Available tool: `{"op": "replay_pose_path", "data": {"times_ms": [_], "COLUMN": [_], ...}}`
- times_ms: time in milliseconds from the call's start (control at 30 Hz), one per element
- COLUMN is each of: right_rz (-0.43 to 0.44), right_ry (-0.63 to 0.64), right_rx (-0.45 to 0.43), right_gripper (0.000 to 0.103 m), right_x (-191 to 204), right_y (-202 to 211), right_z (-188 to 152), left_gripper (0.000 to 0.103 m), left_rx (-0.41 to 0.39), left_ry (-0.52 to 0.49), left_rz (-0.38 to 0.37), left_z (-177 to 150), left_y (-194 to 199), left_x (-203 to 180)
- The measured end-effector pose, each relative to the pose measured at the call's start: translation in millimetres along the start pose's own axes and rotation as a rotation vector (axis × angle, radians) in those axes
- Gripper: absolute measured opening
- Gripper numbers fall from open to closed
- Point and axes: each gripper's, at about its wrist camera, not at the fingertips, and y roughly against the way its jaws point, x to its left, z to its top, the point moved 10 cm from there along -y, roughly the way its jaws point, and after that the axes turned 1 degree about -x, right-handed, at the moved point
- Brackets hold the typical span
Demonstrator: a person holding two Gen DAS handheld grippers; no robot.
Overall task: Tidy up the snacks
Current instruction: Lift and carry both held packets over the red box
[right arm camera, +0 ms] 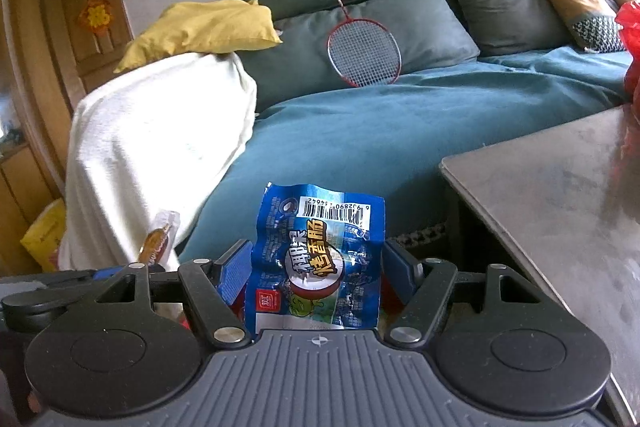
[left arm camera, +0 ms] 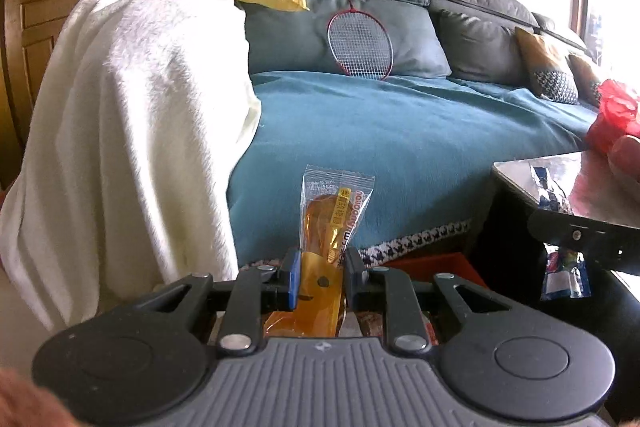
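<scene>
While the orange snack packet [left arm camera: 334, 227] sits pinched tight in the left gripper [left arm camera: 320, 267], standing upright, the blue sausage packet [right arm camera: 320, 259] is clamped in the right gripper [right arm camera: 316, 267]; both are up in front of the teal sofa [right arm camera: 400, 131], grey table [right arm camera: 560, 195] off right.

each handheld claw has a grey ribbed body with a small crosshair mark, flanked by two round black discs. black linkage bars with silver rivets run forward to black fingers lined with blue pads: left claw [left arm camera: 320, 269], right claw [right arm camera: 318, 269], alike in build.
</scene>
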Motion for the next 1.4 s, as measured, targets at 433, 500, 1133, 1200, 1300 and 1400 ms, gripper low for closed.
{"op": "replay_pose_path", "data": {"times_ms": [433,500,1133,1200,1300,1400], "right_rz": [-0.036,-0.039,-0.045,-0.046,-0.051,-0.056], "right_ry": [-0.001,-0.001,0.029,0.031,0.028,0.024], "right_rx": [0.034,0.035,0.175,0.182,0.192,0.209], "right_gripper": [0.076,0.076,0.076,0.076,0.076,0.076], "right_x": [-15,-17,-12,-12,-15,-17], "right_y": [-40,-41,-74,-75,-78,-82], "right_z": [-2,-3,-38,-39,-41,-46], "left_gripper": [0.017,0.017,0.017,0.017,0.017,0.017], "left_rx": [0.053,0.061,0.156,0.162,0.172,0.179], "left_ry": [-0.005,-0.006,0.001,0.004,0.002,-0.002], "left_rz": [0.042,0.043,0.059,0.060,0.062,0.061], "left_z": [-8,-9,-36,-38,-41,-42], "left_y": [-38,-41,-70,-72,-75,-78], "left_x": [4,4,11,11,11,10]}}
